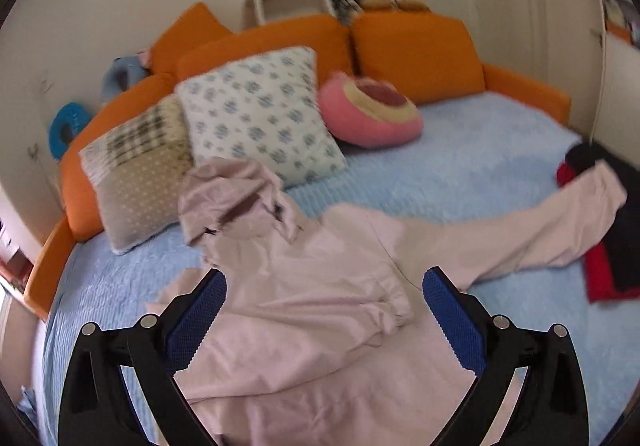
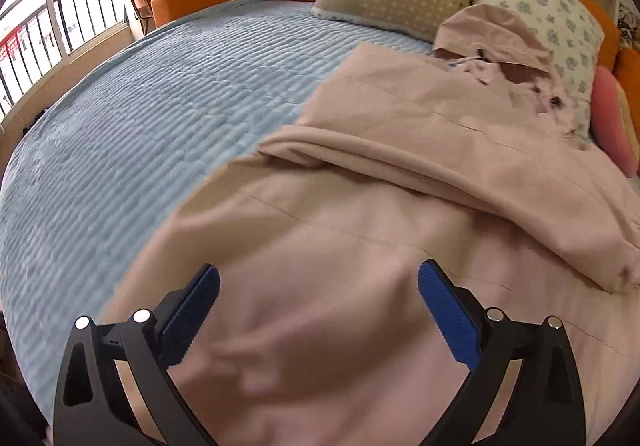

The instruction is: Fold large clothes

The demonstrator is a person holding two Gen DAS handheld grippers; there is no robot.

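Left gripper (image 1: 324, 282) jaws wide, empty. Pink jacket (image 1: 320, 310) spread mid-bed (image 1: 480, 149), hood toward the pillows (image 1: 256, 113), one sleeve (image 2: 460, 161) folded across. Right gripper (image 2: 318, 280) wide, empty. I judge the other sleeve (image 1: 540, 226), reaching the bed's edge, comes next: pinch cuff, carry inward.

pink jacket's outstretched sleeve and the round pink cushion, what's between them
Only bare blue bedspread lies between the sleeve and the cushion, as the left wrist view shows.

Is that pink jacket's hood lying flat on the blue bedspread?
No, the hood of the pink jacket is propped up against the flowered pillow, not flat on the blue bedspread.
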